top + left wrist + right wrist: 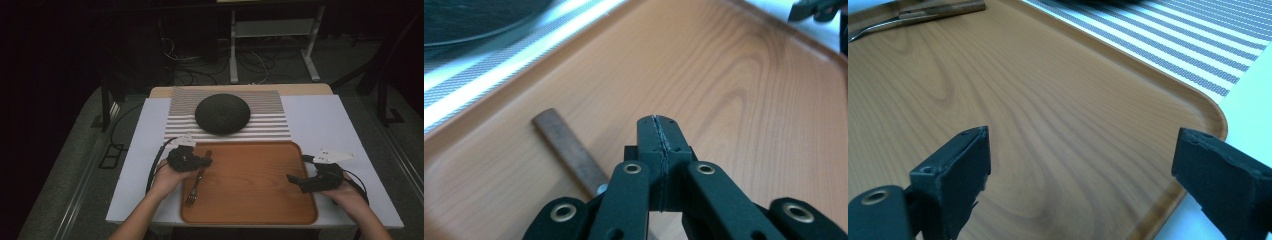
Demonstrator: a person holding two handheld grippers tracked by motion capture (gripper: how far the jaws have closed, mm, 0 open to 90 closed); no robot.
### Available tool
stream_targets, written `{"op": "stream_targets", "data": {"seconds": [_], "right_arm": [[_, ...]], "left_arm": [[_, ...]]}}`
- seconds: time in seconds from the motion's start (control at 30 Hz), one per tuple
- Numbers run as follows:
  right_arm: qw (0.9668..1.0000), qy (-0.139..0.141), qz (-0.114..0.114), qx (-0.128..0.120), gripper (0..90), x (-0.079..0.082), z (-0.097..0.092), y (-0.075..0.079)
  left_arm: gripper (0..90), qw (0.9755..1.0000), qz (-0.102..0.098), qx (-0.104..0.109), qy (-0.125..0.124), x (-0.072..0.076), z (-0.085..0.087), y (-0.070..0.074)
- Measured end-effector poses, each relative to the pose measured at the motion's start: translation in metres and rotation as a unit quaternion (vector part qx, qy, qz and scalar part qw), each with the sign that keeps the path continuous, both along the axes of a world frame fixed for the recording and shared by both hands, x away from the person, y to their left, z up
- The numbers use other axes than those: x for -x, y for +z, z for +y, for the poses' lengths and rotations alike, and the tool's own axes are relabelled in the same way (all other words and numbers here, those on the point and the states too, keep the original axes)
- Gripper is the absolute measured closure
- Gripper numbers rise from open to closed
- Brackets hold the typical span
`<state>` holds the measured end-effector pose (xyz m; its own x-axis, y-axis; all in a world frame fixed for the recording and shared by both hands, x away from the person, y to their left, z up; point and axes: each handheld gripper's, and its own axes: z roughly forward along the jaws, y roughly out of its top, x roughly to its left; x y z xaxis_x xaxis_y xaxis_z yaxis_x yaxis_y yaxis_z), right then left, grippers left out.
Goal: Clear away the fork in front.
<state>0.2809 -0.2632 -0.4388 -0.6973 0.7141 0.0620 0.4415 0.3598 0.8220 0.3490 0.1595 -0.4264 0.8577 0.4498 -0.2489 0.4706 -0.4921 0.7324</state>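
Black jaws of the left gripper (208, 161) are clenched tight together with nothing between them, seen up close in the left gripper view (659, 131). They hover just above the wooden handle of a fork (196, 182), which lies flat on a wooden tray (260, 200) near the tray's left edge. The fork's handle points toward the far edge and its metal tines toward the near edge. In the left gripper view the handle (569, 150) runs under the closed jaws; whether they touch it cannot be told.

At the tray's right edge, the right gripper (292, 179) is held with its jaws released and spread wide, pointing left across the tray. In the right gripper view (1080, 165), one jaw sits over the tray's wood and the other just past its rim, nothing between them.

The tray lies on a white table (320, 115), close to its near edge. Just beyond the tray's far edge lies a striped mat (272, 120), and on it rests a dark, domed, round object (222, 113).
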Motion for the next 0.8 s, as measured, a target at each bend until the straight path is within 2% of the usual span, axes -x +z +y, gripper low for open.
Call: {"op": "stream_targets", "data": {"seconds": [0.17,0.23,0.4,0.43,0.8], "right_arm": [[1.0,0.003,-0.001,-0.002,8.8,-0.001,-0.001,0.0],[1.0,0.004,-0.001,-0.002,8.8,-0.001,-0.001,0.0],[1.0,0.006,-0.002,-0.002,8.8,0.0,0.0,0.001],[1.0,0.007,-0.001,-0.004,8.8,-0.001,0.001,0.001],[1.0,0.006,-0.003,0.005,8.8,-0.001,0.002,0.0]], "left_arm": [[89.4,0.9995,-0.005,-0.027,-0.014,-0.007,-0.018,-0.005],[89.4,0.9993,0.002,-0.031,-0.018,-0.007,-0.019,-0.008],[89.0,0.9985,0.008,-0.052,-0.011,-0.005,-0.011,-0.017],[88.8,0.9988,0.011,-0.047,-0.007,-0.005,-0.009,-0.017],[87.9,0.9981,0.008,-0.059,0.017,-0.006,0.012,-0.015]]}}
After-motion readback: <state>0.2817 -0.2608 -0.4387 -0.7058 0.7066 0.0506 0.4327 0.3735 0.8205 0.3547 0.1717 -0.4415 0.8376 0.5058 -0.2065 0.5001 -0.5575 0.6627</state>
